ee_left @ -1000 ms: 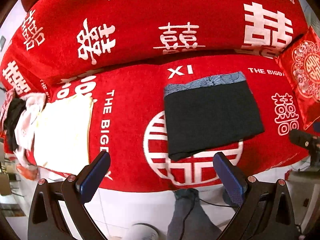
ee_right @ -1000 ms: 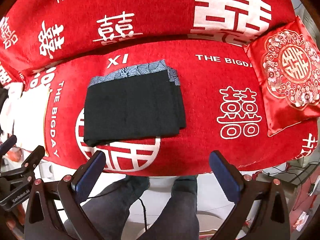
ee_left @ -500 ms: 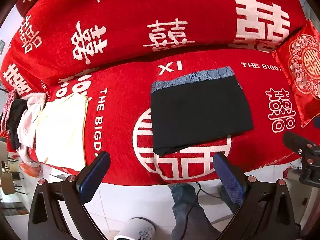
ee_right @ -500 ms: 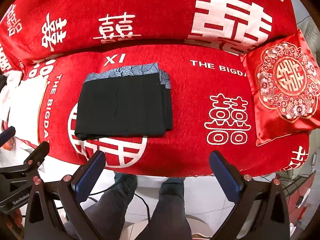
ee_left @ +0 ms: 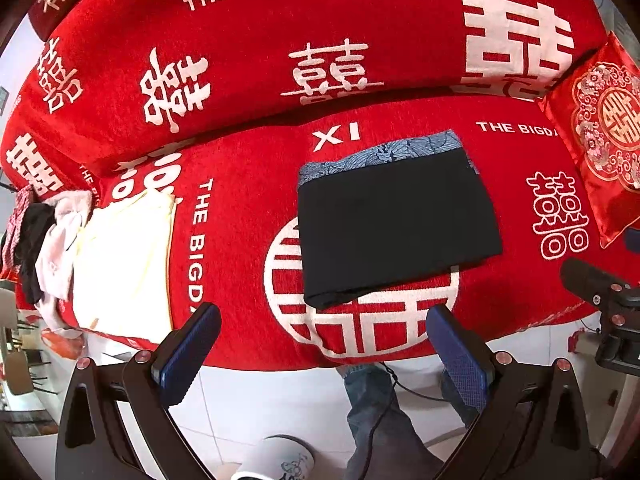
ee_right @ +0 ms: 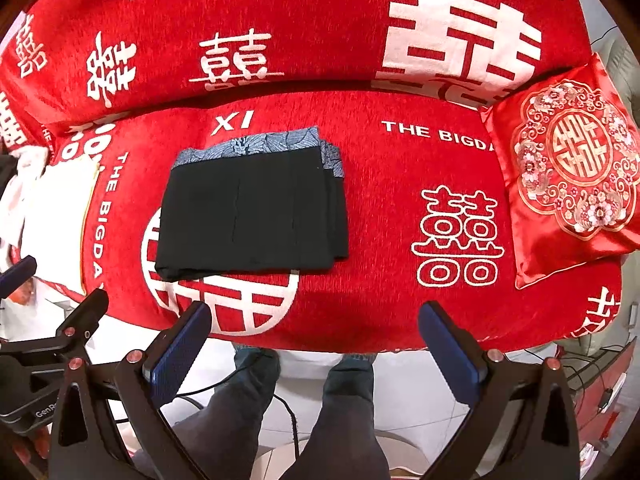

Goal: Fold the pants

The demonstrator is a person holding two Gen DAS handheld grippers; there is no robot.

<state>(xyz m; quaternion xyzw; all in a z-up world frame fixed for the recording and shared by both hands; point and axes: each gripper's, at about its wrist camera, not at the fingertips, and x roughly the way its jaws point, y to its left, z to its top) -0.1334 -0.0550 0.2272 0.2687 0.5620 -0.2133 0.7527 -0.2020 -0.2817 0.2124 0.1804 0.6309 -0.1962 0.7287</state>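
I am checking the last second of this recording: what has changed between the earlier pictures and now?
Both open grippers, left gripper and right gripper, have drawn back from the sofa, showing more floor. Nothing was grasped or released. The folded black pants stay flat on the seat, untouched.

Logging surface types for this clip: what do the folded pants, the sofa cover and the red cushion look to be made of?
Folded pants: matte black woven cloth, seemingly thin, with a blue-grey printed waistband. Sofa cover: red fuzzy fabric, possibly chenille; nap visible around the white lettering. Red cushion: glossy satin-like cloth with embroidered-looking pattern; sheen on its folds.
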